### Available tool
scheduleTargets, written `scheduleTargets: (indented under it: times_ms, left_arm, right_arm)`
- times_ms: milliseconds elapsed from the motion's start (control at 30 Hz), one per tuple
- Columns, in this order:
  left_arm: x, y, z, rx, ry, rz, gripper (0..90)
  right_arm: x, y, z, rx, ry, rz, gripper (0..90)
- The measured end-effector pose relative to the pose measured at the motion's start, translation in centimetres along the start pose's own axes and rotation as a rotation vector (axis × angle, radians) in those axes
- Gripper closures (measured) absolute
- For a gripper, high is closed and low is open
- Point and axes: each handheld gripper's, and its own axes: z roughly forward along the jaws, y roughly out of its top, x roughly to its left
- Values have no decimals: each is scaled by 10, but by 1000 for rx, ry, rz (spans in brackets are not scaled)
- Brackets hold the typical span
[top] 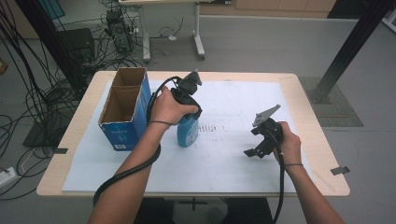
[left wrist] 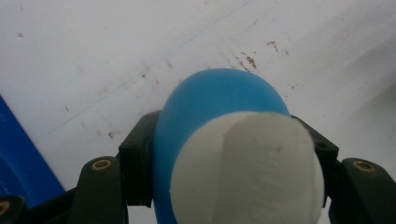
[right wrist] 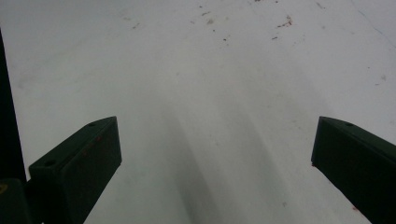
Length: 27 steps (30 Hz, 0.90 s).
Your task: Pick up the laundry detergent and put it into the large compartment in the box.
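White cap [left wrist: 247, 168], blue bottle [left wrist: 215, 93] – left gripper [left wrist: 229, 154] clamped, seemingly upright

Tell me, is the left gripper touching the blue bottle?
Touching. In the left gripper view, the left gripper has both black jaws pressed against the sides of the blue bottle, with no gap.

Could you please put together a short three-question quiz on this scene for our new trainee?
1. True or false: the left tool is shut on the blue bottle.
2. Where does the open cardboard box stand? A) left of the bottle B) right of the bottle C) on the floor
3. What, if anything, does the right tool hold?

Key: 1 true; 2 A; 3 nothing, its jaws stand wide open over the white sheet.
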Motion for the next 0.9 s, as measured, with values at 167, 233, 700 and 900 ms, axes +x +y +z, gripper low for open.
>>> scheduleTargets:
  times_ms: [167,233,700,900]
  left_arm:
    - [0,-1,0,-7,1,-1,375]
    - [0,-1,0,-7,2,3,375]
    - [0,-1,0,-9,3,7,374]
    - [0,-1,0,-7,3,9,374]
  right_arm:
    - [0,0,0,0,0,-7,14]
    - [0,0,1,1,1,-8,14]
    - [1,2,0,4,-1,-14,14]
    - [0,2,0,2,-6,-21,14]
